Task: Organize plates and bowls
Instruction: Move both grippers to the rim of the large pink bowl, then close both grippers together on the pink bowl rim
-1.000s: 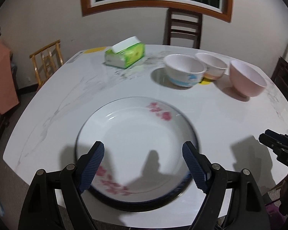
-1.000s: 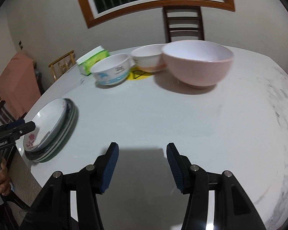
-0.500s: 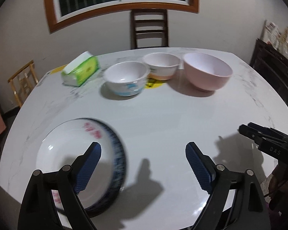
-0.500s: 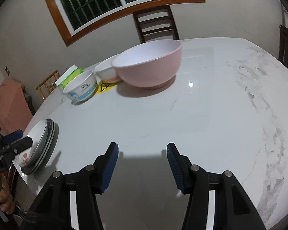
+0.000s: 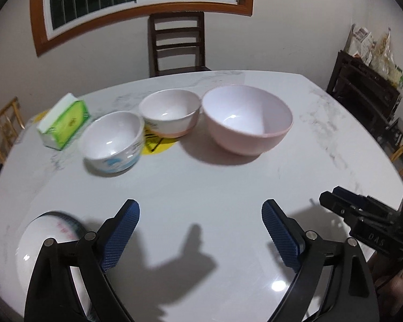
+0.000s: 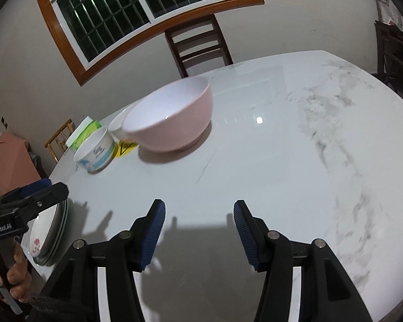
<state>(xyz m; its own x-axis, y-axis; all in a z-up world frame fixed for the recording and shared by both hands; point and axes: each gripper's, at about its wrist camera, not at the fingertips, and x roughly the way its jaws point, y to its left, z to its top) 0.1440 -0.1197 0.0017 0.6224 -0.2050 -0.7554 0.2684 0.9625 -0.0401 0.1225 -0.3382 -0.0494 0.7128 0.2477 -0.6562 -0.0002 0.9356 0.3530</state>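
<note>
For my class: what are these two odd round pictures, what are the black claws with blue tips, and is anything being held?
No robot: a person holds a hand-worked two-finger gripper in each hand, and each carries a wide-angle camera looking along its fingers. One picture comes from the left gripper, whose jaws are opening with nothing between them; the other from the right gripper, open and empty. On the white marble table stand a large pink bowl, a pink-based bowl, a blue-patterned bowl and a green tissue pack. Stacked plates lie near the table's edge. A hand shows at the lower left of the right view.
</note>
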